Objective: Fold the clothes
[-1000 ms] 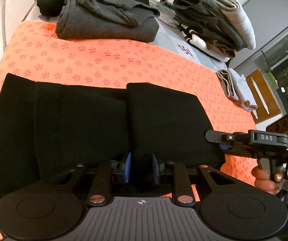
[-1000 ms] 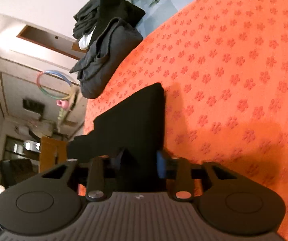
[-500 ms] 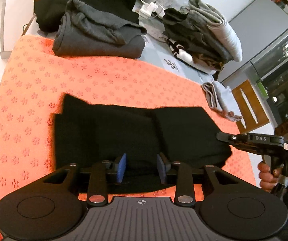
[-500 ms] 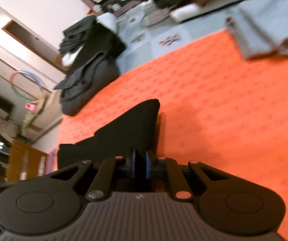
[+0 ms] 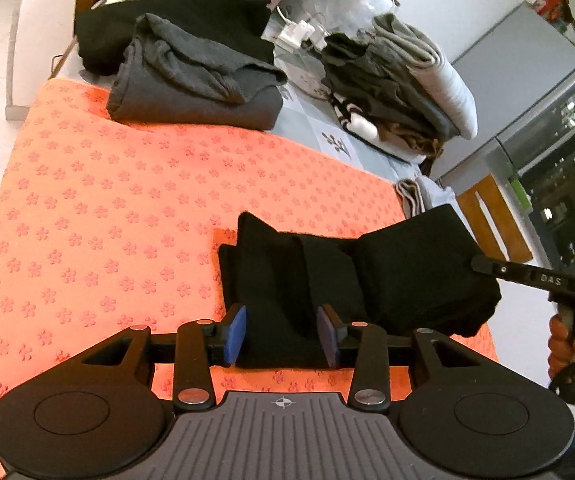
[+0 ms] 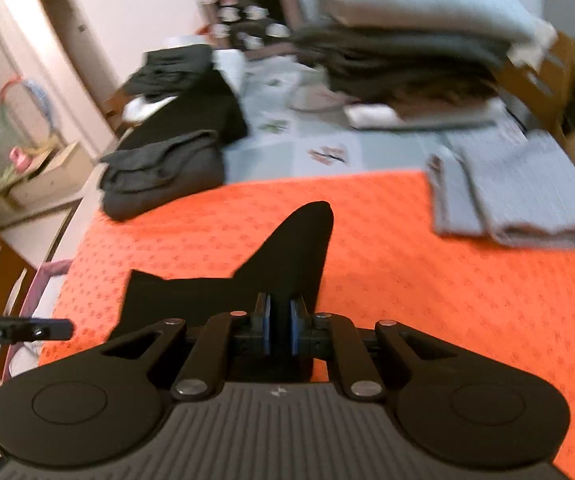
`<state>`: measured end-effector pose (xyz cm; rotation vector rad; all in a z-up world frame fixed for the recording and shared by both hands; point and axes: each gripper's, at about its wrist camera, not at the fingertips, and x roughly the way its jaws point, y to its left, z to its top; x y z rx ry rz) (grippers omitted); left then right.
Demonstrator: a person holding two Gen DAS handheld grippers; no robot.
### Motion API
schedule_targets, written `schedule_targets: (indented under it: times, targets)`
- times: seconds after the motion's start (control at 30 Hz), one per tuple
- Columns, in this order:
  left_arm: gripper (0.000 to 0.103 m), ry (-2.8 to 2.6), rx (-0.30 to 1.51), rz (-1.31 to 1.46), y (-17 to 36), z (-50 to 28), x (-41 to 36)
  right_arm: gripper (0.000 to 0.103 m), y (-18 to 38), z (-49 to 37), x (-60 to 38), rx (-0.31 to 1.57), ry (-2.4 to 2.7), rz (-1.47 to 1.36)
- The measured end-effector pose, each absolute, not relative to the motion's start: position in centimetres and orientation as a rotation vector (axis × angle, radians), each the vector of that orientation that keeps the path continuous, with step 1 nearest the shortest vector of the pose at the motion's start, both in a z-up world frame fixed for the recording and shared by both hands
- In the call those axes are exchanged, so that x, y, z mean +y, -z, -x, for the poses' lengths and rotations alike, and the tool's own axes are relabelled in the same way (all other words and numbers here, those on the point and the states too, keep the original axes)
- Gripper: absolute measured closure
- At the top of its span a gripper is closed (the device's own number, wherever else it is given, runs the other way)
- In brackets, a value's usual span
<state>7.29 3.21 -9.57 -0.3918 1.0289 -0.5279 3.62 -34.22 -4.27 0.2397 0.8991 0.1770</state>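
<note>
Blue-padded fingers point(image 5: 236, 334) of the left gripper point(image 5: 281, 336) are opening around a fold of the black garment point(image 5: 403, 276), pads apparently clear of it, while the right gripper point(image 6: 279, 330) pinches another edge tight. Bunched and part-lifted, the garment sits over the orange mat point(image 5: 119, 208) on the desk. Beyond the mat, the right wrist view blurs the clothes pile point(image 6: 407, 52); the left gripper's body hides the garment's near edge.

"DAS" on the right gripper point(image 5: 487, 266)
</note>
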Motion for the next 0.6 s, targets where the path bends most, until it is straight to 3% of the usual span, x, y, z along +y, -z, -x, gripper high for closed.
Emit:
schedule_targets:
  times: [0.4,0.6]
  targets:
    - [0.059,0.417,0.972,0.460,8.9,-6.0,7.2,0.092,2.3,-6.7,-19.6,0.927,-0.408,-0.024]
    - [0.058,0.377,0.945,0.489,8.5,-5.2,8.6,0.102,5.4,-7.7,-13.2,0.966,-0.556,0.149]
